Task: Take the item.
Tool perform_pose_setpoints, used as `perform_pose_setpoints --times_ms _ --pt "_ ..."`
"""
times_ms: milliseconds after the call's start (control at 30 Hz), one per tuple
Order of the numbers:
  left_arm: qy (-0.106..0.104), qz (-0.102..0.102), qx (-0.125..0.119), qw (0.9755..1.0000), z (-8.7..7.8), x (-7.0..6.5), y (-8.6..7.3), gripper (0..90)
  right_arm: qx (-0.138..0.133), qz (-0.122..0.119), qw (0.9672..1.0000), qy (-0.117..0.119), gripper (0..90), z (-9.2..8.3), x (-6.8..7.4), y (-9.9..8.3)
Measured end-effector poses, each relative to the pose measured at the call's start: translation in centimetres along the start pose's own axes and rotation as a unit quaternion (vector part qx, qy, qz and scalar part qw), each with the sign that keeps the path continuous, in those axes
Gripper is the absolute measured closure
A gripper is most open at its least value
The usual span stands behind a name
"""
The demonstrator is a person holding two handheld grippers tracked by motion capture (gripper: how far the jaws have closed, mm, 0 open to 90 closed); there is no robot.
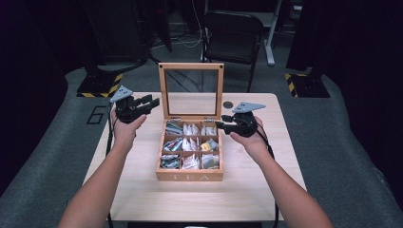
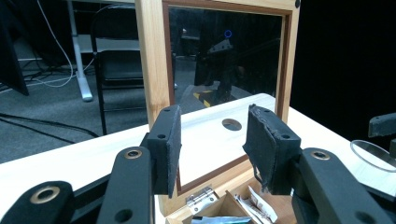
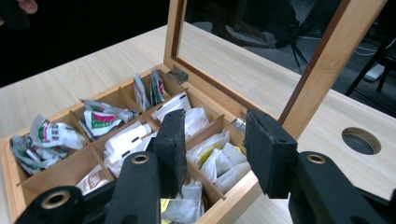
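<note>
Item: wooden tea box [image 1: 190, 175] (lid upright) sitting mid-table, its packets [image 3: 219, 161] lying just below my right gripper [image 1: 221, 126], jaws apart and empty, while my left gripper [image 1: 153, 101], also gaping, is hovering beside the lid [image 2: 152, 56].

dim dark surroundings, table [image 1: 247, 190] lit from above, soft overall focus, faint reflections on glass lid [image 2: 224, 60]

Dark room, grey floor [image 1: 57, 142], black chair [image 1: 232, 35] behind table [image 1: 142, 190].

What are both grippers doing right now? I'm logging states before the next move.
Left gripper: open, holding nothing.
Right gripper: open, holding nothing, over the tea box.
</note>
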State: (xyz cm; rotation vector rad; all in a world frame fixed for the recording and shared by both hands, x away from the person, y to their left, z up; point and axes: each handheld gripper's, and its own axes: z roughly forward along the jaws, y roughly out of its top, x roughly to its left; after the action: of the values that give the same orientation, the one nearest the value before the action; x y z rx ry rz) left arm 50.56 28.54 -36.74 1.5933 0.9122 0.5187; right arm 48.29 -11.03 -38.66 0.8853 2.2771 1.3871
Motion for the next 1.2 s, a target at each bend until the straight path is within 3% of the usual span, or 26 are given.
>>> perform_pose_setpoints --times_ms 133,400,700,1200 --pt "-0.001 -0.001 0.0 1.0 0.0 0.0 0.0 55.7 0.001 -0.01 0.9999 0.0 60.6 -0.1 0.5 -0.5" --pt "0.001 0.0 0.0 1.0 -0.1 -0.1 0.0 55.6 -0.001 0.005 0.9998 0.018 61.7 -0.2 1.0 -1.6" --pt "0.001 -0.001 0.001 1.0 -0.1 0.0 -0.1 55.7 0.002 -0.018 0.9993 0.034 63.2 -0.3 2.3 -2.4" --pt "0.001 0.001 0.002 1.0 -0.1 -0.1 -0.2 55.7 0.022 -0.01 0.9983 0.053 65.4 -0.1 3.6 -5.1"
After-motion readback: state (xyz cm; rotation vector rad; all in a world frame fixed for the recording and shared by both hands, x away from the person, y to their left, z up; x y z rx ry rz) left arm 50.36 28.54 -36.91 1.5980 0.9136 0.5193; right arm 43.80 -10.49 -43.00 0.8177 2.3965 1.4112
